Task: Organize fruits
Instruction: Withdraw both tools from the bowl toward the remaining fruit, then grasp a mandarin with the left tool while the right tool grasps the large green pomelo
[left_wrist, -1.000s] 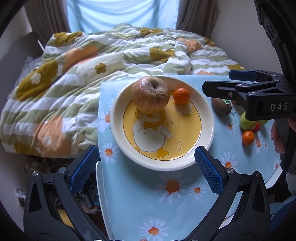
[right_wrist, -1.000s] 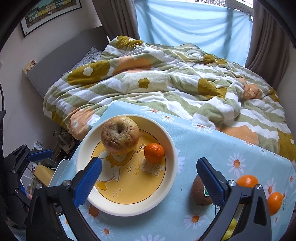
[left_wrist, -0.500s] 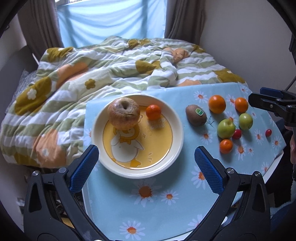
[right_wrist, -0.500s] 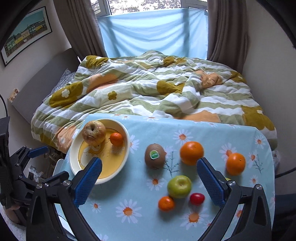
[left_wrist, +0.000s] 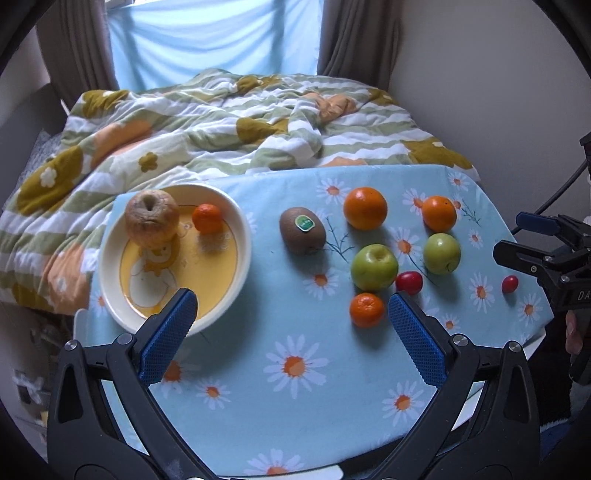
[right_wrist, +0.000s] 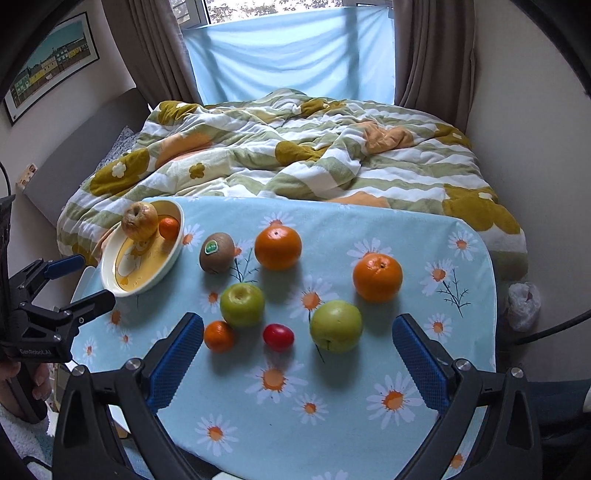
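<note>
Fruits lie loose on the daisy-print tablecloth (right_wrist: 369, 387), well apart from the plate (left_wrist: 236, 273), which sits at about 9 o'clock on the table and already holds a wrinkled apple (left_wrist: 151, 218) and a small mandarin (left_wrist: 207, 218). Judging by that, the step in hand is fetching the next piece. The mandarin (right_wrist: 218, 335) and cherry tomato (right_wrist: 278, 336) lie nearest the right gripper (right_wrist: 297, 365). The kiwi (right_wrist: 217, 252), at 10 o'clock from them, is closest to the plate and has clear space around it.

A good pick takes one fruit at a time, coming down with the fingers straddling it so neighbours are not nudged; the green apple (right_wrist: 242, 304) sits just beside the mandarin, so the gap there is tight. Round fruit may roll, so closing gently at the widest part seems wise.

Both tools hang above the table, touching nothing. The right gripper is spread wide and empty; the left gripper (left_wrist: 291, 319) is likewise spread wide with nothing between its blue pads (left_wrist: 168, 334).
</note>
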